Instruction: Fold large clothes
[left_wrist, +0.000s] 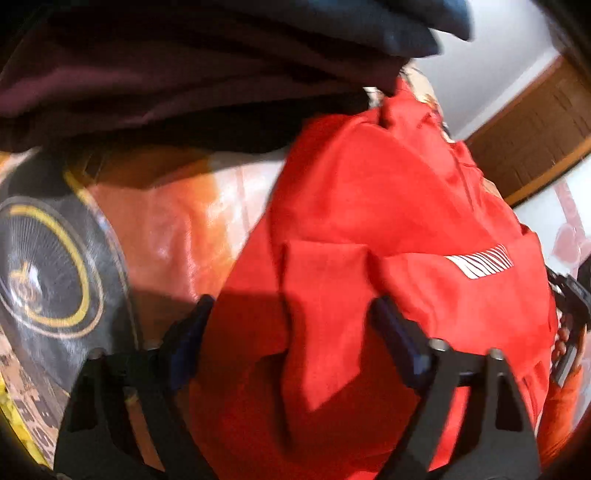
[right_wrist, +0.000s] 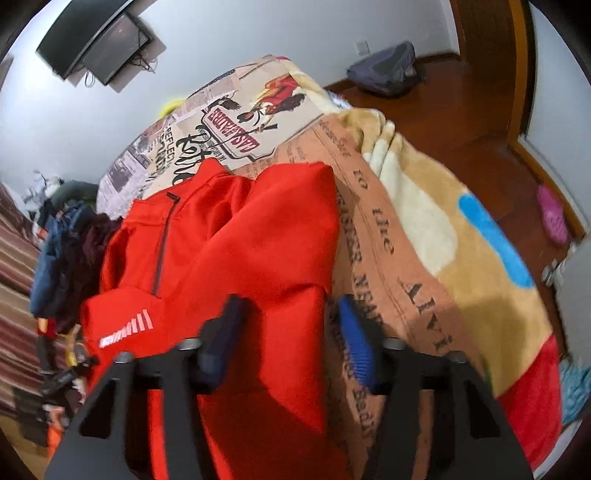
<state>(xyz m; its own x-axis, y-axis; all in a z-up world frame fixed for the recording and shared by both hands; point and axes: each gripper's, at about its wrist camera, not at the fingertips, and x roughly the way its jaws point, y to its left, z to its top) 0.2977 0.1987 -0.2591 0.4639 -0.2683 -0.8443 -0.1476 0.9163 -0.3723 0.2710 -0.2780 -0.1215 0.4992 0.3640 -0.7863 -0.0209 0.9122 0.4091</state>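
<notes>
A red zip-neck top with a white striped logo lies partly folded on the bed. It also fills the left wrist view. My left gripper is open, with a folded flap of the red cloth between its spread fingers. My right gripper is open over the top's right edge, its left finger over the cloth and its right finger beside it over the bedcover.
A printed newspaper-pattern bedcover and a beige blanket lie under and right of the top. Dark maroon and blue clothes are piled at the left, and also show in the left wrist view. A wooden floor lies beyond the bed.
</notes>
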